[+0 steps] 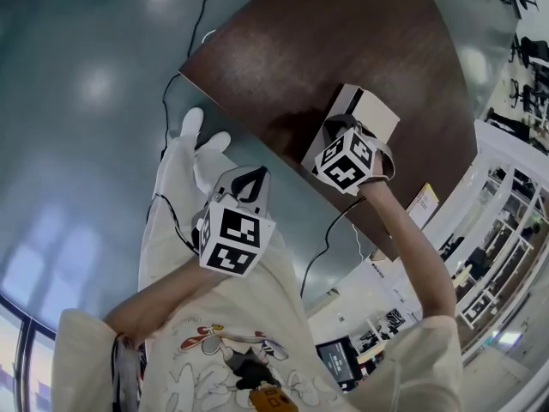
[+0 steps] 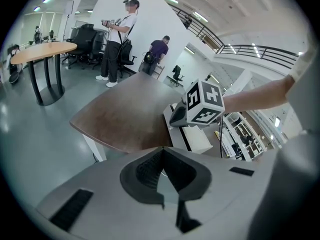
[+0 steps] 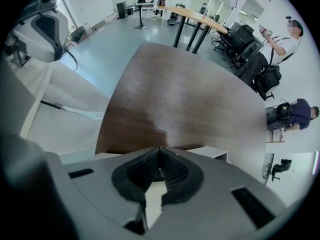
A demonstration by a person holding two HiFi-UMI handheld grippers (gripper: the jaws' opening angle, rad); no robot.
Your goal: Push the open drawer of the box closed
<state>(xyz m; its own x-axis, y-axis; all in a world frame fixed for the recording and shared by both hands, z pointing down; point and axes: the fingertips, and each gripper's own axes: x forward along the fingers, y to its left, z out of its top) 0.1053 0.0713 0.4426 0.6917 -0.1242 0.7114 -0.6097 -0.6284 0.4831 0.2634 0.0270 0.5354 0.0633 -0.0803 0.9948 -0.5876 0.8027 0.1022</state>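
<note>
— Since the right gripper hangs straight down over the box with its jaws pressed together and nothing between them, what do you reckon could go wrong?

— Mostly the whole box sliding instead of the drawer; it looks like light card, it sits near the edge of the dark wooden surface, and nothing braces it; a shove that catches the shell as well as the drawer would likely carry both across the wood, perhaps off the edge.

— And the left gripper?

— Off the surface, over the person's pale clothing, well apart from the box; its jaws are closed too, and empty; so it gives no support; I'd also fear the narrow closed tips skidding off a thin drawer front, since they come at it from above rather than level.

— Where is the box relative to the right jaws, then?

— Directly beneath them; in the right gripper view, pale panels of the box show on either side of the tips and through the slit below them; whether the tips touch it I cannot tell; in the left gripper view the box lies just under the right gripper.

— And the drawer?

— I cannot pick it out; the gripper covers that side in the head view, so how far it stands open is a guess.
</note>
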